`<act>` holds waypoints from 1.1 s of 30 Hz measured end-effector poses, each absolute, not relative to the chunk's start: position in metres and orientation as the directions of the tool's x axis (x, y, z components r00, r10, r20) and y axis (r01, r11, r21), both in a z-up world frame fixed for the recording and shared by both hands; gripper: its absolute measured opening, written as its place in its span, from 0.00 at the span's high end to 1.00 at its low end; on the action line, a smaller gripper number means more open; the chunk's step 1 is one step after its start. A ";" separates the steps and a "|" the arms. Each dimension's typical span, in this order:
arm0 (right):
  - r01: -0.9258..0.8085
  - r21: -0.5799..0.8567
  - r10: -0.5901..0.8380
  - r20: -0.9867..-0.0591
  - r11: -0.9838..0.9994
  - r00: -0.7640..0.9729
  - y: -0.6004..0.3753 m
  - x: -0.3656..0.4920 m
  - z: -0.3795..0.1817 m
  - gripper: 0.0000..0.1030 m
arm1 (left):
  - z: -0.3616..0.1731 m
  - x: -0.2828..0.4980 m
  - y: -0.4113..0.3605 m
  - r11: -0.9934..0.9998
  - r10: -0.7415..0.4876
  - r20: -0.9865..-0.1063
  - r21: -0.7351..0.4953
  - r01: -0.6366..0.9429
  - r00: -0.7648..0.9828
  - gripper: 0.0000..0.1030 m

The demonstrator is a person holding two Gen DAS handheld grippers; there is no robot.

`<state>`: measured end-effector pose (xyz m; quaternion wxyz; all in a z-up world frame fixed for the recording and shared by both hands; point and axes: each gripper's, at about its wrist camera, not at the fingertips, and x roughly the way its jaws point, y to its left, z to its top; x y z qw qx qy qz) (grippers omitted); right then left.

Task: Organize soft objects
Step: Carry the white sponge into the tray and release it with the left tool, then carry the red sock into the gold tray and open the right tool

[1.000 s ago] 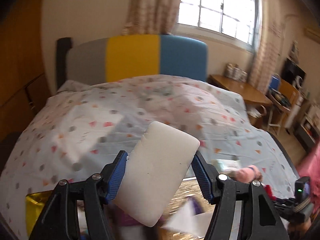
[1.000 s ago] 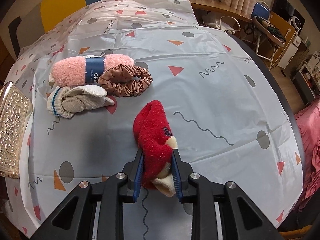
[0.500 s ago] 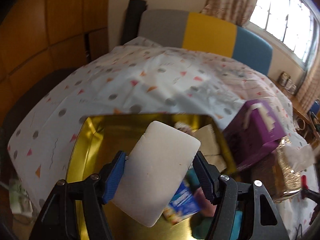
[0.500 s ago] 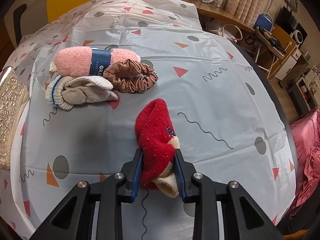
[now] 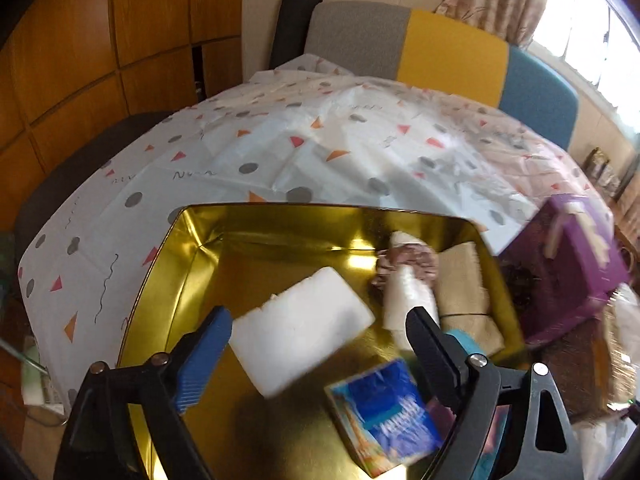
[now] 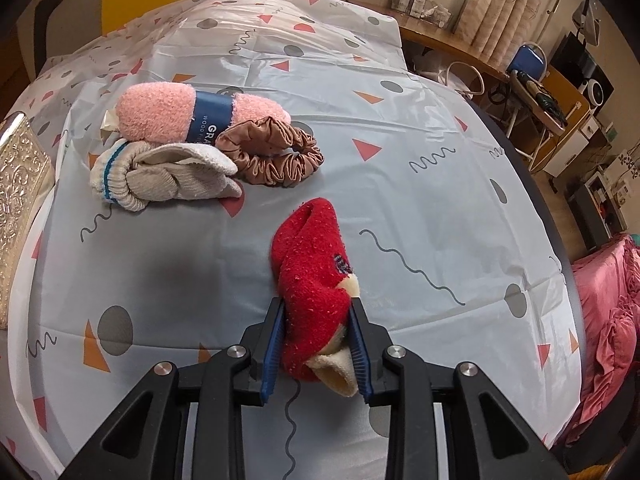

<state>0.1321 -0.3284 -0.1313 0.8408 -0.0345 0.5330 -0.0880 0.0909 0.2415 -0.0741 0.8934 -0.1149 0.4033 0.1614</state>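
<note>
Left gripper (image 5: 316,344) jaws just opened wide; white sponge block (image 5: 300,328) released, dropping into gold tin (image 5: 192,248). Right gripper (image 6: 316,344) narrow, clamping red sock (image 6: 312,276) on bed; likely next in.

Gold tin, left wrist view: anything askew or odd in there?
The white foam block lies tilted, blurred, between the left gripper's jaws, which have just been opening and no longer press it. It is inside the gold tin, apparently just released. A blue packet also lies crooked nearby.
</note>
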 end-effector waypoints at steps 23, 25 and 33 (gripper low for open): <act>0.183 0.043 -0.048 -0.886 0.982 0.462 -0.336 0.131 -0.116 0.77 | -0.045 0.007 0.202 0.928 0.269 -0.688 -0.001 -0.372 0.674 0.00; 0.196 0.098 -0.007 -0.881 0.976 0.473 -0.339 0.131 -0.110 0.78 | -0.045 0.005 0.203 0.929 0.267 -0.688 -0.004 -0.371 0.675 0.00; 0.185 0.182 0.045 -0.819 0.966 0.572 -0.320 0.133 -0.063 0.79 | -0.042 -0.002 0.208 0.929 0.265 -0.684 -0.009 -0.371 0.679 0.00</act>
